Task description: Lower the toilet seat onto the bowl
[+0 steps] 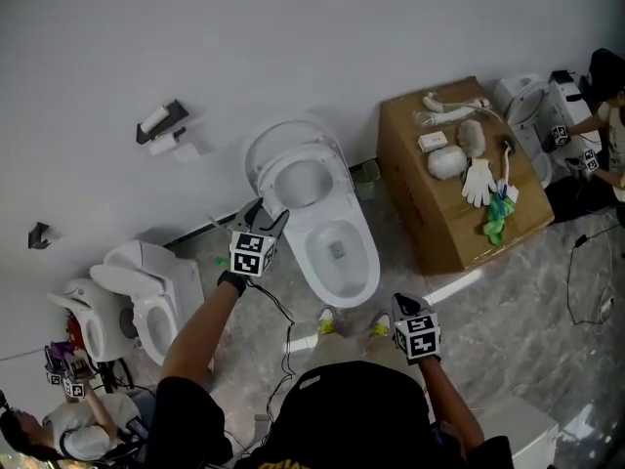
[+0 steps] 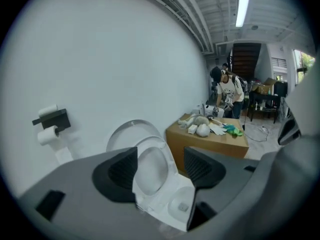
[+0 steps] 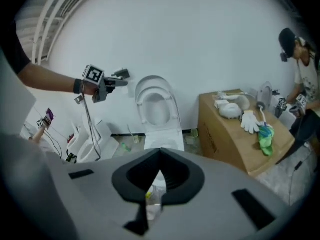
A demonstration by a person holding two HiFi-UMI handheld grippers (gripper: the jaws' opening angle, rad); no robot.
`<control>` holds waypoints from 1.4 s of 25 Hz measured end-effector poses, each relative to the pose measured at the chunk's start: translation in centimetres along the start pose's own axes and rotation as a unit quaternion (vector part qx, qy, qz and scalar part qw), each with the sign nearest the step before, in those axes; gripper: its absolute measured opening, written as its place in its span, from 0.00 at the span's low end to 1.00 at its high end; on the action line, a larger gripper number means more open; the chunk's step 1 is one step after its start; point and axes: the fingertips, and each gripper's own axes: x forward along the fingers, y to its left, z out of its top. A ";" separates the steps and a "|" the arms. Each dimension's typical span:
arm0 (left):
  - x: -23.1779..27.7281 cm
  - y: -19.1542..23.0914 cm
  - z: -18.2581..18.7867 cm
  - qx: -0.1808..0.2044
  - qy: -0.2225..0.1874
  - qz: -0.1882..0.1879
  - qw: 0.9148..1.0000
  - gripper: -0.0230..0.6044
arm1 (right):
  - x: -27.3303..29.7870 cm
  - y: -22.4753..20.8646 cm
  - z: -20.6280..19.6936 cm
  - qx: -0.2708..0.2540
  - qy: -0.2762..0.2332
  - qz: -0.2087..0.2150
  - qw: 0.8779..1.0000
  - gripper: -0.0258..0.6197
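Observation:
A white toilet stands against the wall. Its seat [image 1: 301, 180] is raised and leans back on the lid [image 1: 276, 137], above the open bowl [image 1: 339, 252]. My left gripper [image 1: 266, 215] is at the seat's left rim, with its jaws open. In the left gripper view the seat [image 2: 151, 168] shows in the gap between the pads [image 2: 118, 171], and I cannot see them pressing on it. My right gripper [image 1: 405, 307] hangs low near my body, in front of the bowl. Its jaws [image 3: 160, 152] are shut with nothing in them, and its view shows the seat [image 3: 156, 107] ahead.
A cardboard box [image 1: 444, 225] right of the toilet carries gloves, a brush and cloths. A paper holder [image 1: 162, 123] is on the wall at left. Two more toilets [image 1: 146, 291] stand at lower left. A person [image 1: 607, 115] works at far right. Cables lie on the floor.

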 end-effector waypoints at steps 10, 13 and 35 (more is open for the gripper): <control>9.0 7.3 -4.7 0.027 0.033 0.000 0.999 0.51 | 7.6 4.5 -6.1 0.031 0.112 -0.022 0.993 0.03; 11.8 8.5 -4.3 0.038 0.031 -0.010 0.999 0.51 | 7.8 4.8 -7.8 0.049 0.127 -0.038 0.990 0.03; 19.6 9.1 -3.2 0.120 0.084 -0.031 0.989 0.20 | 7.7 4.5 -12.6 0.124 0.150 -0.086 0.977 0.03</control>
